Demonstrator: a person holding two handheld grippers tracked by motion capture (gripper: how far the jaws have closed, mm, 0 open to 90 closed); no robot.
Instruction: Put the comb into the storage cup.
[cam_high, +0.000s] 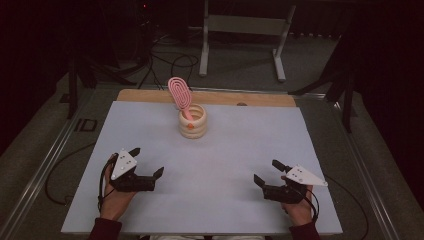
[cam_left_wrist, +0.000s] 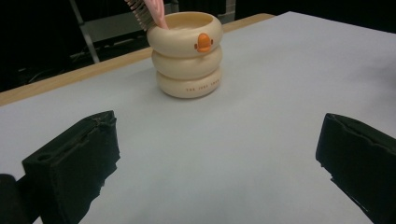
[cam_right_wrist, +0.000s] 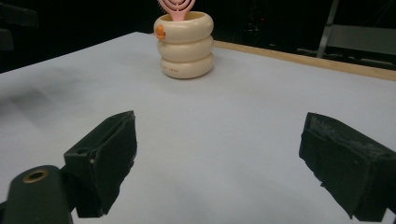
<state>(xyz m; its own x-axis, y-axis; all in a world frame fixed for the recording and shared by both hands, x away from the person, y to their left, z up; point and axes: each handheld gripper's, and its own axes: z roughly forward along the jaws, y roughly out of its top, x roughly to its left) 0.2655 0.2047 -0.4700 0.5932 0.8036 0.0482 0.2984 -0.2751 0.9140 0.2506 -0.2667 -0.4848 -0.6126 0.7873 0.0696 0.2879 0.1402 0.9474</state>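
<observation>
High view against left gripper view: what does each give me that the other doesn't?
High view alone: both hands, the left gripper and right gripper open near the front edge, and the pink hairbrush's whole oval head. Left gripper view alone: the orange beak and small lettering on the cream ringed holder. Both: holder, brush standing inside, white table cover.

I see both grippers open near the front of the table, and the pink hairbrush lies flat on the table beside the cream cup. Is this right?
Not quite. The pink hairbrush does not lie flat beside the cream cup: it stands inside it, leaning, as the high view shows. The rest holds: the left gripper and the right gripper are both open near the front of the table.
</observation>
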